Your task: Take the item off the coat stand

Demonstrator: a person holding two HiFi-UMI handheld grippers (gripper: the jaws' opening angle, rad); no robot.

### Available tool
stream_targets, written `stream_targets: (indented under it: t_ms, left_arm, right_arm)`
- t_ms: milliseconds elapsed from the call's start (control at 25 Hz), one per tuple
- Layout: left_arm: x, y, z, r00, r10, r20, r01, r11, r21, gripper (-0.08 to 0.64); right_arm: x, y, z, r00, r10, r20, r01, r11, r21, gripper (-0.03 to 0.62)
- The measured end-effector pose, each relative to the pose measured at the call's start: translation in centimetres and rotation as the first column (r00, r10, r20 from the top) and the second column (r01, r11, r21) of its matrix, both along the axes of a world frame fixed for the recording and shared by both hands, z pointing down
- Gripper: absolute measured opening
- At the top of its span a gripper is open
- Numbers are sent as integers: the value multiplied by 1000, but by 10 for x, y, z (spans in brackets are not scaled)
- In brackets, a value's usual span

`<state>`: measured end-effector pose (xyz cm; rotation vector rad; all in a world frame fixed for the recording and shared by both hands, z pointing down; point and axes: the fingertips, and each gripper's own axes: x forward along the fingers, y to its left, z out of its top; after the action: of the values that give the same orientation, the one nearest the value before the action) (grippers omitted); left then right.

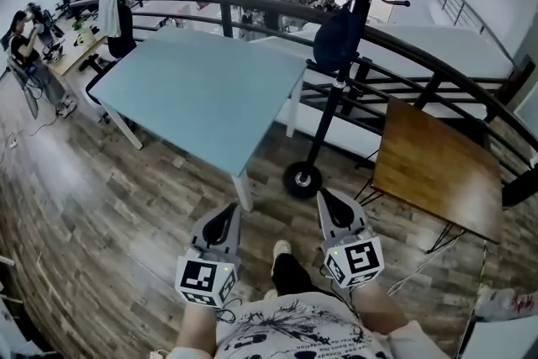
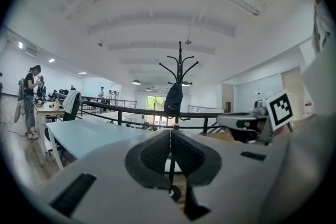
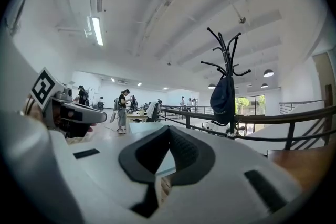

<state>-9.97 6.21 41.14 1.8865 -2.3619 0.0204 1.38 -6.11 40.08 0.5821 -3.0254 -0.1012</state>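
Observation:
A black coat stand point(image 1: 346, 55) rises from a round base on the wood floor in front of me. A dark blue bag point(image 1: 336, 38) hangs from one of its hooks, high on the pole. My left gripper point(image 1: 229, 212) and right gripper point(image 1: 324, 197) are held low and close to my body, well short of the stand, both shut and empty. In the left gripper view the bag point(image 2: 174, 99) hangs straight ahead above the closed jaws of my left gripper point(image 2: 170, 135). In the right gripper view the bag point(image 3: 223, 99) is up to the right of my right gripper point(image 3: 169, 131).
A light blue table point(image 1: 202, 88) stands left of the stand and a brown wooden table point(image 1: 437, 164) right of it. A black curved railing point(image 1: 252, 4) runs behind both. People work at desks point(image 1: 34, 38) far left. A chair with a white garment point(image 1: 112, 13) stands beside the blue table.

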Motion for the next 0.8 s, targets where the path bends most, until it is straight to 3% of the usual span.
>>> stream_targets:
  t_ms: [360,800]
  left_arm:
    - [-69,-71,-1,999,-31,19,31,1000,-6,5]
    - [-124,-202,-7,994,71,77,-75,996,42,5]
  right_arm:
    - [-71,-77,8,1000,-13,28,13,1000,-7,-6]
    - [-109,-195,12,994,96,58,-99,994,41,-6]
